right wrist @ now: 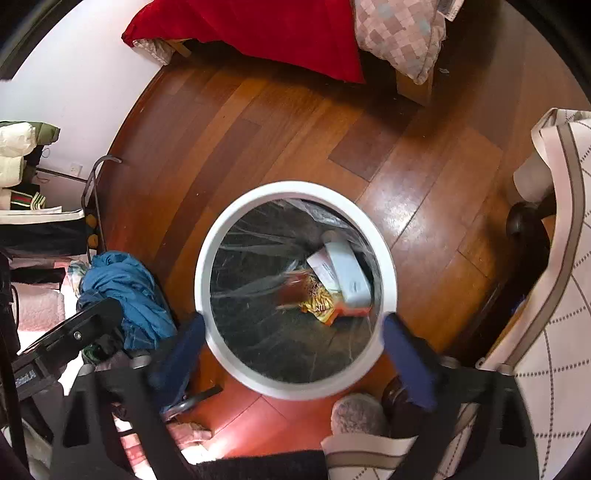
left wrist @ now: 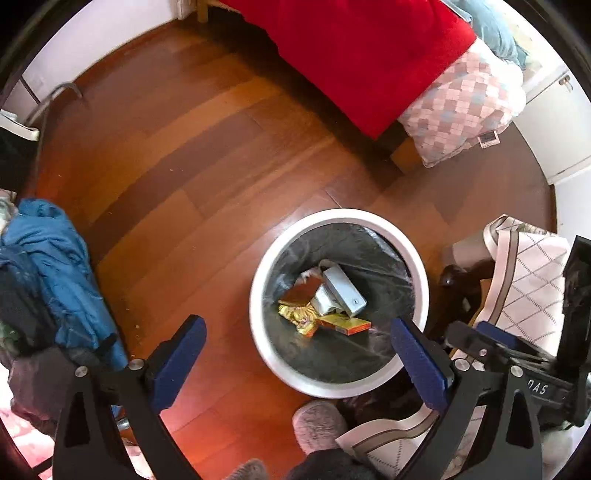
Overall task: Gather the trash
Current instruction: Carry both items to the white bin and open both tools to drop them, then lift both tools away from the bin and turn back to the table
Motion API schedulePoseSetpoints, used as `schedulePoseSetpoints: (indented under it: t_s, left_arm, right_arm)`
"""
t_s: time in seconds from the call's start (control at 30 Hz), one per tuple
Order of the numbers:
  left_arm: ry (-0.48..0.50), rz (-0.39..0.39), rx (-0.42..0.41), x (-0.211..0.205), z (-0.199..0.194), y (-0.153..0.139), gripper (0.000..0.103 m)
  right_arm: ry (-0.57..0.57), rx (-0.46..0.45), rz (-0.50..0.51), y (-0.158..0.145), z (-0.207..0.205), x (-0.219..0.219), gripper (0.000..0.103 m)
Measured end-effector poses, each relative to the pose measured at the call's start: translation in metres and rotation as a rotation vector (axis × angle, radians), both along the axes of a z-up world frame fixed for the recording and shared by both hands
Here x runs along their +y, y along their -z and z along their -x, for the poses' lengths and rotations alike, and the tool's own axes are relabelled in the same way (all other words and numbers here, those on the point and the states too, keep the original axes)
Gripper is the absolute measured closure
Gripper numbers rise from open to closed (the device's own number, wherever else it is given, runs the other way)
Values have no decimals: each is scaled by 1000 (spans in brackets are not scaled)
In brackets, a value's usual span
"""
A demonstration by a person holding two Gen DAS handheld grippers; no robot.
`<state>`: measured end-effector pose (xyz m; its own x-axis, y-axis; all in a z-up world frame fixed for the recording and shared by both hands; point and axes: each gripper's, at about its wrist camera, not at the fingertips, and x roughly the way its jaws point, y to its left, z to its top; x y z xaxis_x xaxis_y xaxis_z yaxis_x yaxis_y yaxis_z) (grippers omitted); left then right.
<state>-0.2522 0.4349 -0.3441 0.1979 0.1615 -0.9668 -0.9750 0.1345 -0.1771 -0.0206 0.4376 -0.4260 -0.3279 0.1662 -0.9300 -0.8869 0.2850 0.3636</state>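
A round white trash bin (left wrist: 263,295) (right wrist: 207,258) lined with a clear plastic bag stands on the wooden floor. Inside lie a white box (left wrist: 343,291) (right wrist: 351,275), a brown packet (left wrist: 301,293), a gold wrapper (left wrist: 301,317) (right wrist: 319,301) and an orange-yellow box (left wrist: 345,325). My left gripper (left wrist: 297,330) points down just left of the bin's near rim, open with nothing between its blue pads. My right gripper (right wrist: 293,325) hangs above the bin's near rim, open and empty. The right gripper's black body also shows at the right edge of the left wrist view.
A bed with a red blanket (left wrist: 354,51) (right wrist: 266,29) and a checked quilt (left wrist: 461,107) (right wrist: 399,33) lies beyond the bin. Blue cloth (left wrist: 48,266) (right wrist: 125,291) is heaped on the left. A patterned white cover (left wrist: 532,280) (right wrist: 561,295) hangs on the right. A grey slipper (left wrist: 319,424) (right wrist: 356,410) rests near the bin.
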Motion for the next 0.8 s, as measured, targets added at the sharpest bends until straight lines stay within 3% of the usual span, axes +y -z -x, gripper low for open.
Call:
schedulePoseSetpoints:
  t_s: [0.2, 0.37, 0.8]
  left_arm:
    - [28, -75, 78, -33, -6, -22, 1]
    - [40, -102, 77, -61, -10, -42, 1]
    - [99, -257, 58, -124, -21, -128, 1]
  right_arm:
    - [-29, -116, -7, -27, 5, -40, 0]
    - [-65, -210, -35, -60, 13, -71, 0]
    - [-16, -246, -166, -165, 8, -150, 0]
